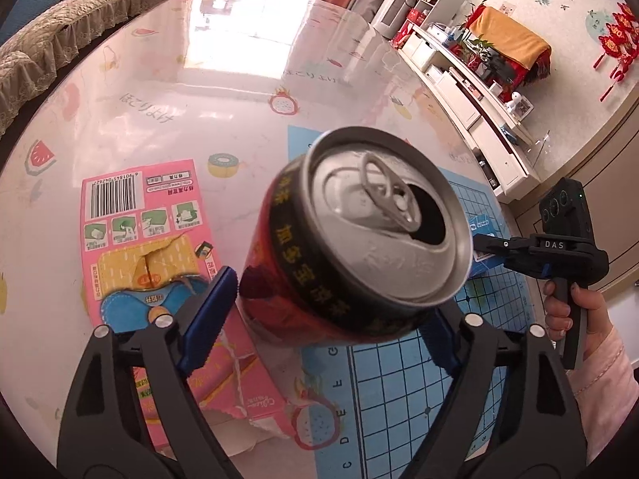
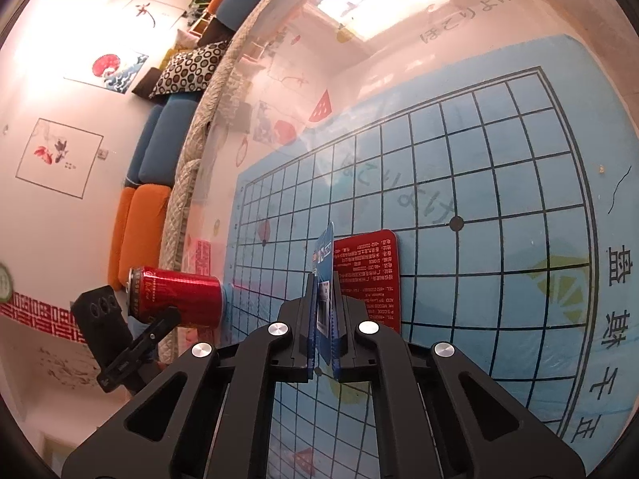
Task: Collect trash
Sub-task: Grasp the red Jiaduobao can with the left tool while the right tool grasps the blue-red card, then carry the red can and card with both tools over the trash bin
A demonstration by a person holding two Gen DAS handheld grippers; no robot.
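Note:
My left gripper (image 1: 331, 311) is shut on a red and black drink can (image 1: 359, 239), opened, held above the table with its top toward the camera. The can also shows in the right wrist view (image 2: 179, 295). My right gripper (image 2: 323, 295) is shut on a thin blue card packet (image 2: 325, 279), held edge-on above a blue grid mat (image 2: 479, 159). A red card (image 2: 371, 271) lies on the mat just behind the packet. The right gripper (image 1: 485, 245) shows at the right of the left wrist view, with the blue packet (image 1: 481, 225).
A torn pink snack box (image 1: 151, 239) lies flat on the table (image 1: 159, 99) under the left gripper. The grid mat (image 1: 399, 391) covers the table's right part. A sofa (image 2: 151, 159) runs along the table's far edge. A white TV cabinet (image 1: 471, 92) stands beyond.

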